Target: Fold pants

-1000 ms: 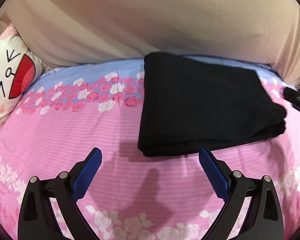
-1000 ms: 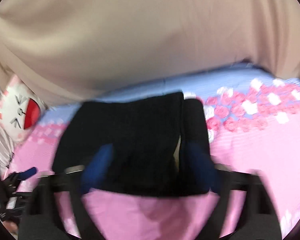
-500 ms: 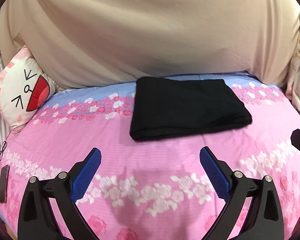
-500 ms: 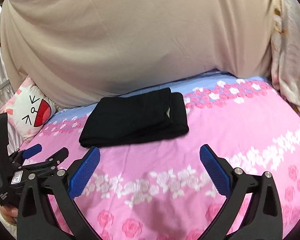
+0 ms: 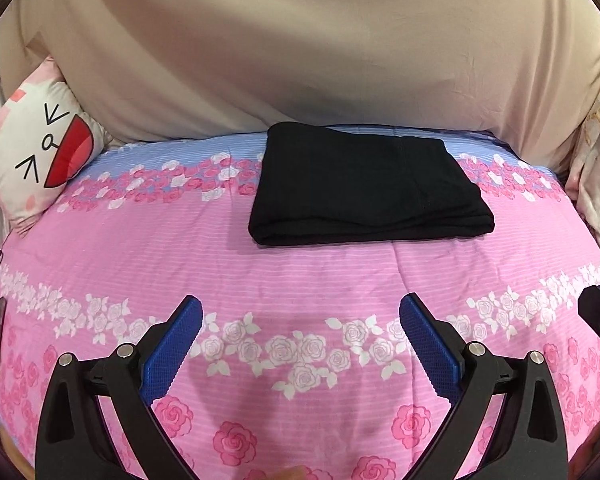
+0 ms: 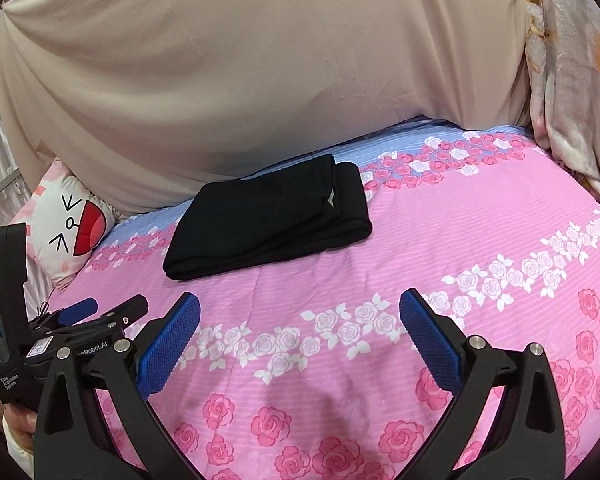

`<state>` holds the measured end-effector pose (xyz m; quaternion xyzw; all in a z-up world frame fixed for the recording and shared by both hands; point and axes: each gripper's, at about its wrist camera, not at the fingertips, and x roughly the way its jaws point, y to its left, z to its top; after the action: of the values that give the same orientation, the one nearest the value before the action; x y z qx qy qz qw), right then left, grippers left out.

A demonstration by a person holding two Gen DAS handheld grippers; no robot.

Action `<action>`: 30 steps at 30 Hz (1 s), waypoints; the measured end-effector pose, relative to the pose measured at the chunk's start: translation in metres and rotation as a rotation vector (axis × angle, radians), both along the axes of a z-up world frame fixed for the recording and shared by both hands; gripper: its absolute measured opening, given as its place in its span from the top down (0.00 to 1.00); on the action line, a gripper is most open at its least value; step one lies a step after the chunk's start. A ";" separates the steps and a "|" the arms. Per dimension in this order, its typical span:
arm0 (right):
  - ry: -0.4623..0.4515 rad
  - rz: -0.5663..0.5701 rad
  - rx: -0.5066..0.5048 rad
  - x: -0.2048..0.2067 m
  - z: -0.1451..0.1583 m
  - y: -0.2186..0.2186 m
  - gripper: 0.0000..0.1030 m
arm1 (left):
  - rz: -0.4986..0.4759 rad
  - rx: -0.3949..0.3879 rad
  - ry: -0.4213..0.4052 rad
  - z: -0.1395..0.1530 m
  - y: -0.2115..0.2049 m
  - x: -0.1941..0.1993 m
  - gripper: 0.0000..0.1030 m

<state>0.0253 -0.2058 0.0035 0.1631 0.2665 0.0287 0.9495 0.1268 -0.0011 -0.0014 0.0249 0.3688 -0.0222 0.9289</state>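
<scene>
Pink rose-print bed cover under a beige draped sheet

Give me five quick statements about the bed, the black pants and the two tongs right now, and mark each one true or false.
1. The black pants lie folded into a compact rectangle on the bedspread. True.
2. The left tongs are clamped on the pants. False: they are open and empty, short of the pants, above bare bedspread.
3. The right tongs are open and hold nothing. True.
4. A cartoon-face pillow rests on top of the pants. False: it sits at the left edge of the bed, apart from them.
5. The pants lie at the near edge of the bed, under the tongs. False: they lie toward the far side, close to the beige cloth.
</scene>
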 end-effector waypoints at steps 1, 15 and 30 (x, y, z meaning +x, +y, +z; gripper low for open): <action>-0.001 -0.003 -0.006 -0.001 0.000 0.001 0.05 | 0.000 -0.001 -0.002 0.001 0.000 -0.002 0.06; -0.008 -0.004 -0.022 -0.008 0.007 0.007 0.05 | -0.028 0.002 -0.039 0.011 0.000 -0.016 0.06; 0.002 0.007 -0.038 -0.009 0.007 0.015 0.05 | 0.010 0.010 -0.054 0.006 0.011 -0.012 0.08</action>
<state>0.0163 -0.1909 0.0108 0.1440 0.2687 0.0266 0.9520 0.1145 0.0097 0.0049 0.0284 0.3436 -0.0150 0.9386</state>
